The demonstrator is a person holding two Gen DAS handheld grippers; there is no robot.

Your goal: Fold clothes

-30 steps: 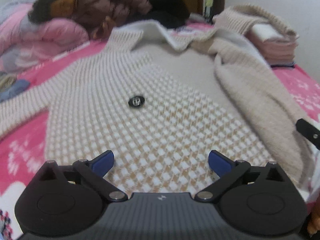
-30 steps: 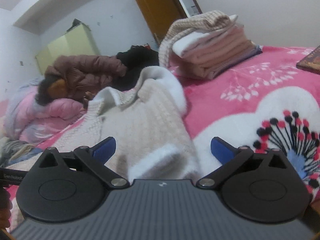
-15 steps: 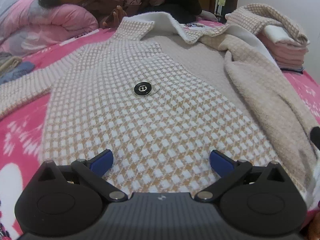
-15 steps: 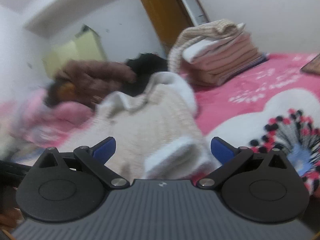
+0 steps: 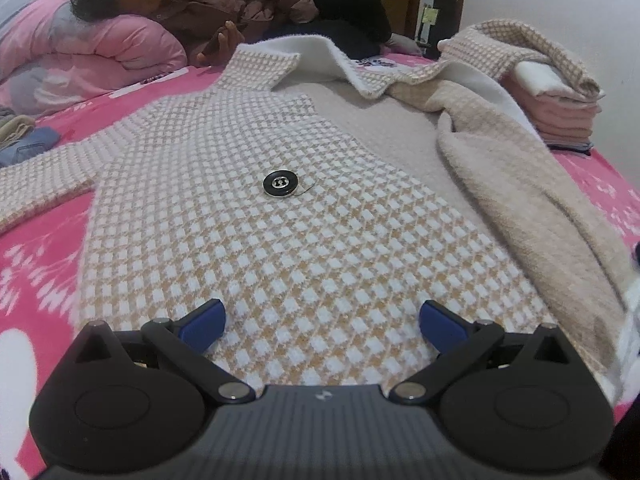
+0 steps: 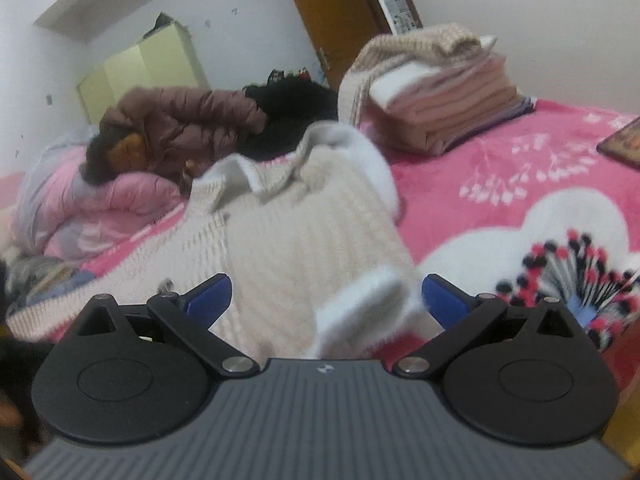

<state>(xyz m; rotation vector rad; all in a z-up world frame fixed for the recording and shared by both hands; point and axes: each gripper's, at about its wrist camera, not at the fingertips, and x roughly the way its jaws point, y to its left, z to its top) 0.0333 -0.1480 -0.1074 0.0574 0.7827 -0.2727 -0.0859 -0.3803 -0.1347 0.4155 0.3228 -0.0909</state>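
A beige-and-white houndstooth coat (image 5: 280, 216) with one black button (image 5: 280, 184) lies spread on the pink bed. Its right front panel (image 5: 520, 184) is turned over, showing the plain beige lining. My left gripper (image 5: 322, 322) hovers open just above the coat's lower hem. In the right wrist view the same coat (image 6: 288, 232) appears blurred, with its white-edged hem corner (image 6: 360, 308) lying between the blue fingertips of my open right gripper (image 6: 326, 300). Nothing is gripped.
A stack of folded pink clothes (image 5: 560, 112) with a houndstooth garment on top sits at the far right. A person in a brown puffer jacket (image 5: 224, 4) lies across the head of the bed on pink bedding (image 5: 88, 60). A yellow wardrobe (image 6: 144, 68) and a wooden door (image 6: 332, 12) stand behind.
My left gripper has dropped lower and moved closer over the coat's hem. The right gripper's view has shifted and blurred, with the hem corner now nearer its fingers.
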